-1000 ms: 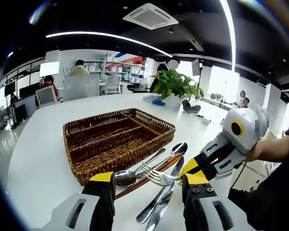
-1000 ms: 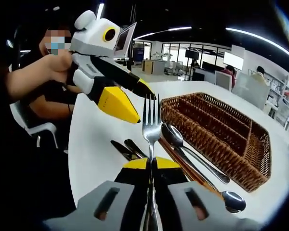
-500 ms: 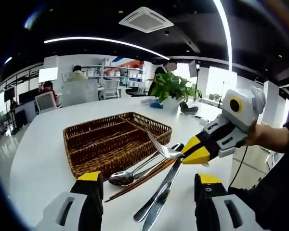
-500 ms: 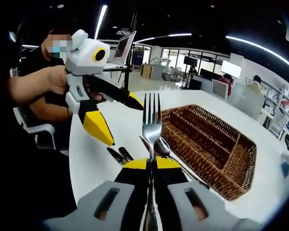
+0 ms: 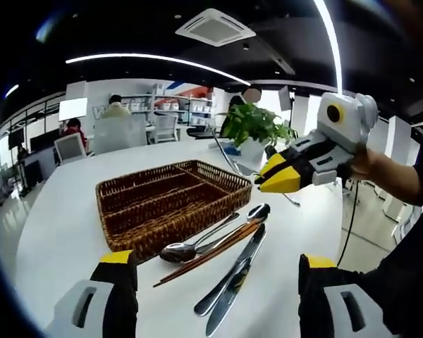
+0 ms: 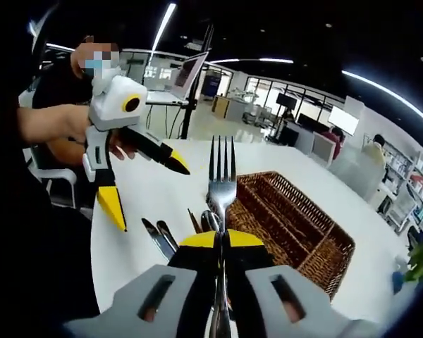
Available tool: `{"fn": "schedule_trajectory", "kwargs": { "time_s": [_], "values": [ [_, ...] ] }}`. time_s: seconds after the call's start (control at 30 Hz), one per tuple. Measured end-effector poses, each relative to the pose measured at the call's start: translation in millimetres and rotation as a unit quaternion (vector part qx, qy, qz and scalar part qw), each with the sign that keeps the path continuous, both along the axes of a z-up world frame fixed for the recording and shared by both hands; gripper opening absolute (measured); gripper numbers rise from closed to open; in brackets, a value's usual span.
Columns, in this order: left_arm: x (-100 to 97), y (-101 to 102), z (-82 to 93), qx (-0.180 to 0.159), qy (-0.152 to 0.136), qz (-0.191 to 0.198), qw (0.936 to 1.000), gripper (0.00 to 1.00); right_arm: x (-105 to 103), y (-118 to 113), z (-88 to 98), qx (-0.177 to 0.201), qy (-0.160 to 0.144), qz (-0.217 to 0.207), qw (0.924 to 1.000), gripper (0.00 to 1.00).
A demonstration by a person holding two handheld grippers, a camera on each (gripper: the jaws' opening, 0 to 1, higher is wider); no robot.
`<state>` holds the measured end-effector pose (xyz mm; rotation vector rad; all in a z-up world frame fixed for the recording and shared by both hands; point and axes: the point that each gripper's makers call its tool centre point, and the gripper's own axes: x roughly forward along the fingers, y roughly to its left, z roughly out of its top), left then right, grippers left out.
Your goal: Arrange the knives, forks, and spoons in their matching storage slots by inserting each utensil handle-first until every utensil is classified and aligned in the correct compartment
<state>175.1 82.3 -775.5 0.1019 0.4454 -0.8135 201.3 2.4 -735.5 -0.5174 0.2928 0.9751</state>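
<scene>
The right claw (image 6: 220, 243) has its yellow-tipped jaws pressed together on the fork (image 6: 221, 184), gripping it low on the neck so that the tines stand straight up ahead of the jaws. In the left gripper view the same claw (image 5: 271, 176) hangs above the table (image 5: 63, 232), and the fork's handle (image 5: 229, 156) juts out past its tips toward the wicker basket.

Just beyond the right claw, partly hidden by the fork head, lie a spoon bowl (image 6: 210, 220) and two dark knives (image 6: 159, 238) flat on the table, a little to the claw's left. Ahead and to its right sits the wicker basket (image 6: 289, 229), its long compartments running away from the claw.

The left claw (image 5: 215, 282) is spread wide, its two yellow-tipped jaws well apart with nothing between them. It also shows in the right gripper view (image 6: 141, 190), raised off the table with one jaw pointing down and the other forward, held in a person's hand (image 6: 120, 144).

Ahead of the left claw, between its jaws, lie two knives (image 5: 233, 278), side by side. Further out rest two spoons (image 5: 197, 243) and a pair of brown chopsticks (image 5: 208, 250), close together, reaching toward the basket (image 5: 169, 204). The basket stands ahead and slightly left, and a potted plant (image 5: 254, 127) stands beyond it.
</scene>
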Motion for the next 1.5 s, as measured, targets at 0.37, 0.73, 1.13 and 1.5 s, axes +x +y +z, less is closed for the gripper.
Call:
{"fn": "schedule_trajectory", "kwargs": {
  "time_s": [0.37,0.73,1.13,1.5],
  "values": [
    [-4.3,-1,-1.1,-0.004,0.005,0.000,1.0000,0.99,25,1,5.8,-0.058,-0.035,0.037,0.9970,0.01],
    [-9.5,3,-1.0,-0.005,0.004,0.003,1.0000,0.99,64,-5,-4.7,-0.101,-0.047,0.053,0.9924,0.01],
    [-8.6,1,-4.3,0.002,0.009,0.001,1.0000,0.99,105,6,-12.2,-0.120,-0.039,0.083,0.9886,0.01],
    [-7.4,2,-3.7,0.004,0.003,0.002,1.0000,0.99,136,23,-20.7,-0.150,-0.035,0.115,0.9814,0.01]
  ]
}}
